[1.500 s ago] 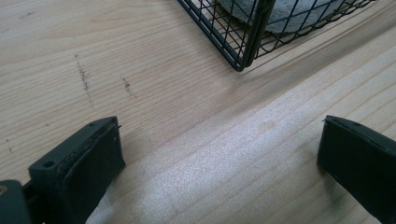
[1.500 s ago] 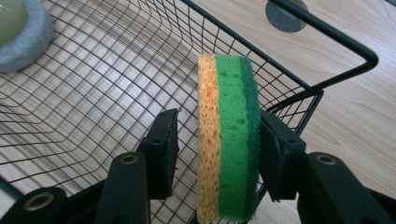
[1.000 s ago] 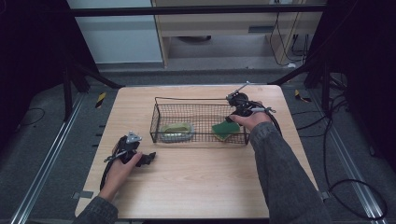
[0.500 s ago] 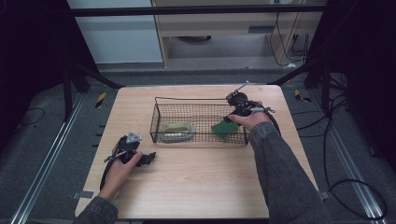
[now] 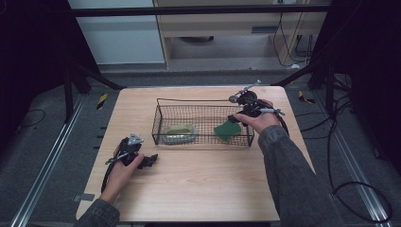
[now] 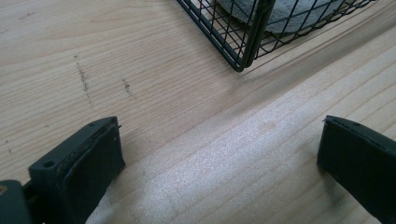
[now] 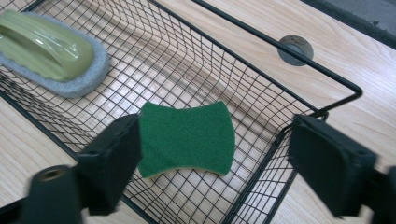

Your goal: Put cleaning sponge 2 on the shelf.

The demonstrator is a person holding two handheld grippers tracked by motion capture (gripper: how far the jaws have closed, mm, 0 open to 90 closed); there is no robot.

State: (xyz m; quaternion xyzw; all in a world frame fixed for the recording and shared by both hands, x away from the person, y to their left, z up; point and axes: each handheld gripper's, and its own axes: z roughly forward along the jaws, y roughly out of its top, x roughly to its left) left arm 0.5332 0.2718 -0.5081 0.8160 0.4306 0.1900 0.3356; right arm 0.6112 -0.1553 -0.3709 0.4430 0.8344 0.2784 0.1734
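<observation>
Two items are held in the black wire basket on the light wooden table. At the left, the left tongs are rested on the table just beside the basket's near corner, jaws spread wide with nothing between them. Inside, a grey scrubbing pad with a pale green ribbed handle is seen at the left end, and a flat green scouring sponge lies at the right end. The right tongs are poised over that sponge, jaws apart and empty. A placing step is judged finished; next, the tongs need to be lifted clear of the basket rim.
</observation>
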